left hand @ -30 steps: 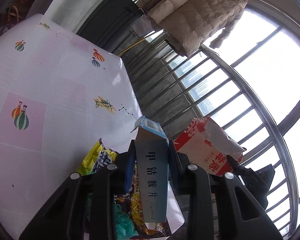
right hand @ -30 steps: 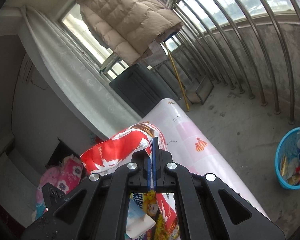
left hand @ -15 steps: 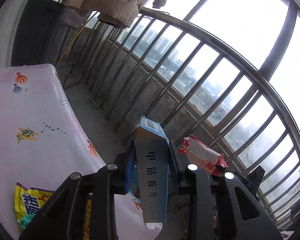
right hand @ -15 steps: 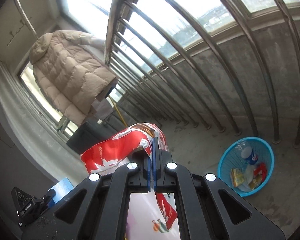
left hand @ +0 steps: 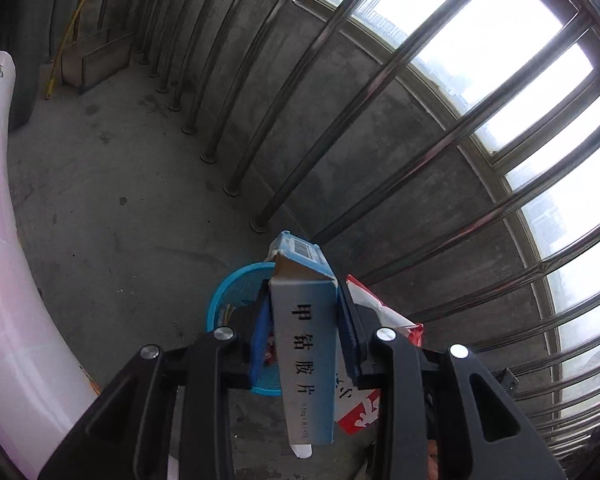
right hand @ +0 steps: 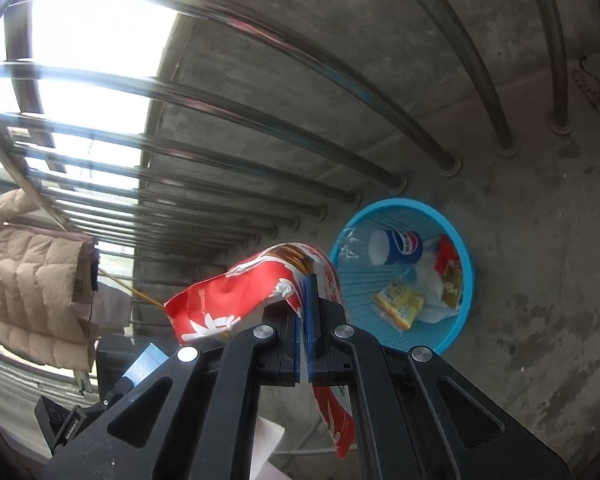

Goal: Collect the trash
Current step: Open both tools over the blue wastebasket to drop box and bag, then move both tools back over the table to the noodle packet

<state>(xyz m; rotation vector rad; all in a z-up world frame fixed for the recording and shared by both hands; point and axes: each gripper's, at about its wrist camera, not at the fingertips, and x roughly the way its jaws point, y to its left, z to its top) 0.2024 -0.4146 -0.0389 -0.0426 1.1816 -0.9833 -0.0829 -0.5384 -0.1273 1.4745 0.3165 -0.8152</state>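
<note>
Left wrist view: the left claw is clamped on an upright medicine box; the blue basket lies directly beyond and below, partly hidden by the box.

Right wrist view: the right claw, nearly together, pinches a red snack bag; the basket sits on the floor, ahead and to the right, apparently nearer this hand.

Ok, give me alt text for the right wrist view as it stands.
The right gripper pinches a red snack wrapper above a concrete floor, beside a blue mesh basket standing by steel railing bars. The basket holds a Pepsi cup and other wrappers; a beige padded coat hangs at left.
</note>
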